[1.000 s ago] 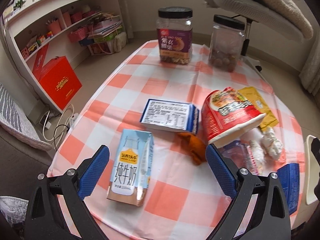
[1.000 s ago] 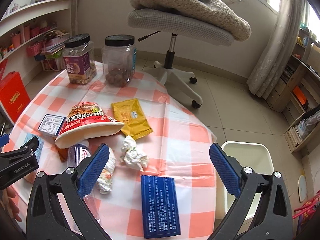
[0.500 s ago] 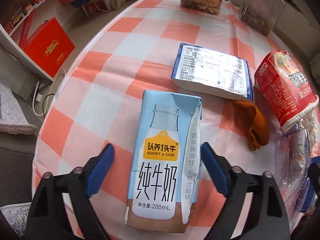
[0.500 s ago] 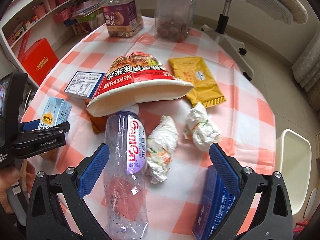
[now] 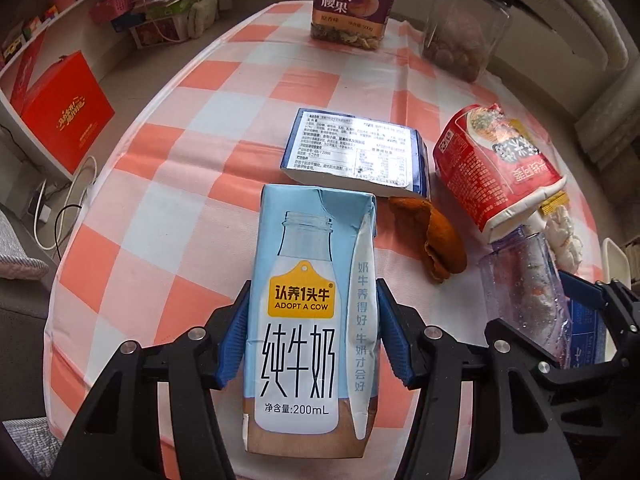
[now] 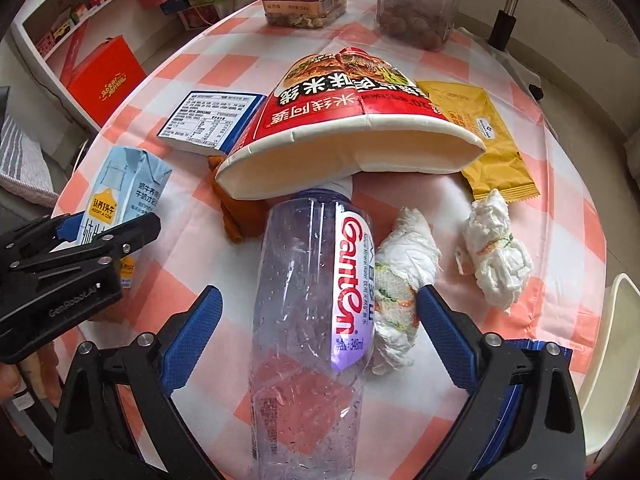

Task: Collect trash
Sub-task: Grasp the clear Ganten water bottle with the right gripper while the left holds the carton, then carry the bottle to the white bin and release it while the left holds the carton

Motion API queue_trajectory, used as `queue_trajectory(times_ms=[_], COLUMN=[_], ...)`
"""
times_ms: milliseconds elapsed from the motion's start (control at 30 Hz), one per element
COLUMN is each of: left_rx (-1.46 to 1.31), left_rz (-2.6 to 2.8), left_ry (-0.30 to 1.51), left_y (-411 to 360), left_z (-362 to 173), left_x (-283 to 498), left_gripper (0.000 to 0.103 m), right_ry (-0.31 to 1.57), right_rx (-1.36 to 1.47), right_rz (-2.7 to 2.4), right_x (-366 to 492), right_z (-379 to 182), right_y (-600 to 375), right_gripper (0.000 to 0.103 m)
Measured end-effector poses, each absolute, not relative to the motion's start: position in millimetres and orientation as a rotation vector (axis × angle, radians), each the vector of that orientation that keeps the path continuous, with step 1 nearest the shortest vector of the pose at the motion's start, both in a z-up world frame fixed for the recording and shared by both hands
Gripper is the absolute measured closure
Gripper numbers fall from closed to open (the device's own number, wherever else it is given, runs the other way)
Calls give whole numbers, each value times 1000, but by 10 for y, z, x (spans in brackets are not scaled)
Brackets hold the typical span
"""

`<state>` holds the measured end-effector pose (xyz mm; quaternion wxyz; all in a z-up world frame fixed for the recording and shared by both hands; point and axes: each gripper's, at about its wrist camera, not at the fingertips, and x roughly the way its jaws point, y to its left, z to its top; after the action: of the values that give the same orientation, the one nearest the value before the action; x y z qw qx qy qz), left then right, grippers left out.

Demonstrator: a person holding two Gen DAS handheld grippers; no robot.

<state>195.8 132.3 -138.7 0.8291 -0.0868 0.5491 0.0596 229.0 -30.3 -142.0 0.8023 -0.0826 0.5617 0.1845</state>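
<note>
On the checked tablecloth [image 5: 168,184], your left gripper [image 5: 314,336] pinches the milk carton [image 5: 312,320]
Just right of that carton, your right gripper [image 6: 316,332] stands spread around the lying plastic bottle [image 6: 312,332], pads not touching it; a crumpled tissue [image 6: 400,280] lies against the bottle's far side

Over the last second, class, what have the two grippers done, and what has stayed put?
The left gripper dropped to the milk carton and closed on it. The right gripper came down astride the plastic bottle, jaws open. Carton, bottle, red cup and tissues lie unmoved.
</note>
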Motion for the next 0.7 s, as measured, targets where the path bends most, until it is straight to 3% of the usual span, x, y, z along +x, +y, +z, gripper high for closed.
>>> queue_trajectory(times_ms=[33, 67, 133, 300, 400, 467, 533, 700], left_rx=[-201, -216, -237, -259, -257, -251, -246, -263], left_rz=[130, 134, 142, 137, 123, 119, 123, 142], left_ry=[1156, 1146, 1127, 1079, 1059, 1050, 1041, 1021], left_y=[1357, 1395, 1437, 1452, 1413, 1404, 1424, 1512], left_z=[-1350, -1320, -1248, -1076, -993, -954, -928, -878], left_x=[1942, 1928, 1886, 1800, 1751, 1732, 1716, 1692], left_gripper=[46, 46, 46, 46, 46, 46, 46, 46], right_ry=[1193, 1184, 1173, 1201, 1282, 1297, 1267, 1185], right_rx=[-178, -173, -128, -176, -163, -179, -189, -128], right_rz=[390, 395, 448, 478, 493, 477, 469, 503], right_x=[2299, 2303, 2291, 2200, 2213, 2203, 2202, 2174], right_z=[-1399, -1372, -1293, -1297, -1456, -1556, -1551, -1285], right_y=[-314, -327, -349, -301, -295, -270, -233, -225], right_gripper=[31, 34, 53, 51, 38, 41, 50, 50])
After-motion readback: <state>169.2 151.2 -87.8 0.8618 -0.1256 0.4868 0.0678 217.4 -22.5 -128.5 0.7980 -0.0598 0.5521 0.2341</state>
